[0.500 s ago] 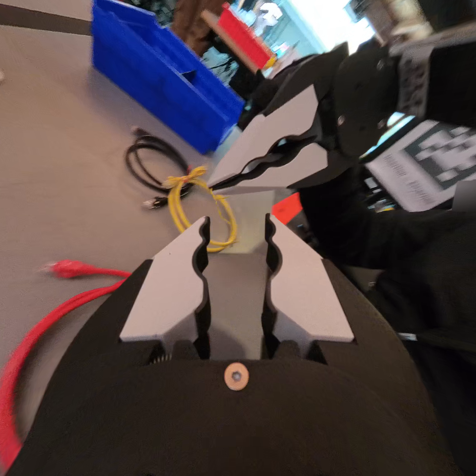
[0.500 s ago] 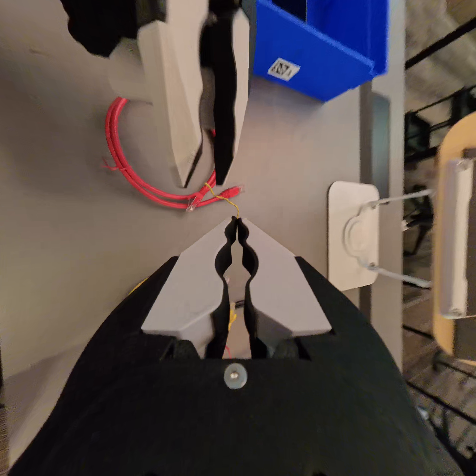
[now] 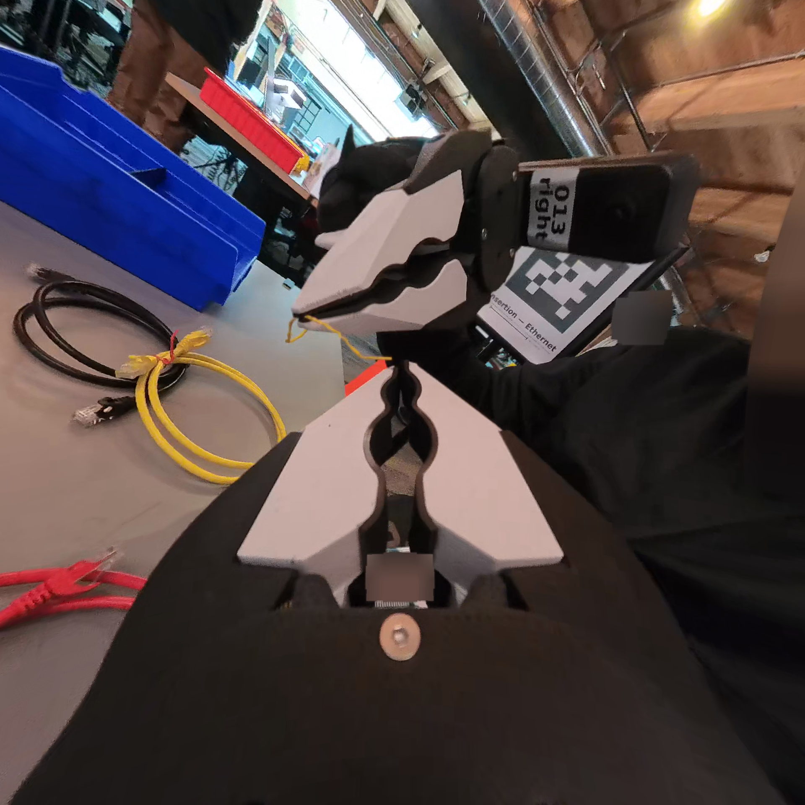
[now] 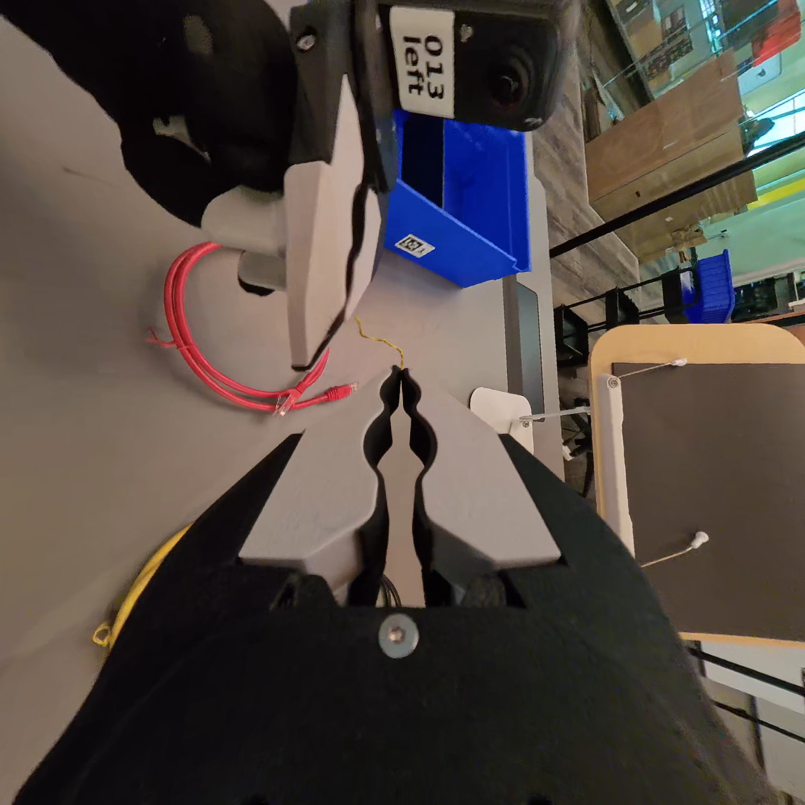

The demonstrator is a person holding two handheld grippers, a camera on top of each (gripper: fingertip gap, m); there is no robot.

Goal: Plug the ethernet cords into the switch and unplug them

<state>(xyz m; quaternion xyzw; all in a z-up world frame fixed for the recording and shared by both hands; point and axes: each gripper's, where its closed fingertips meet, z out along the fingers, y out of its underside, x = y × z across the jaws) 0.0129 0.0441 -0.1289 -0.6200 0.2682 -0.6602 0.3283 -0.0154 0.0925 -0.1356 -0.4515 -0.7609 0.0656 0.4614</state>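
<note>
Cords all sit loose on the grey table point(image 3: 65, 501): yellow cord point(image 3: 209, 418) coiled near its middle, black cord point(image 3: 87, 339) beside it, red cord point(image 4: 196, 348) toward the edge. They look light and floppy; grab the plug ends. Both grippers now pinch a thin yellow twist tie point(image 3: 331, 335) between them. Half a second ago the left gripper point(image 3: 403, 370) was spread; the right gripper point(image 4: 400, 370) was already pinching.
</note>
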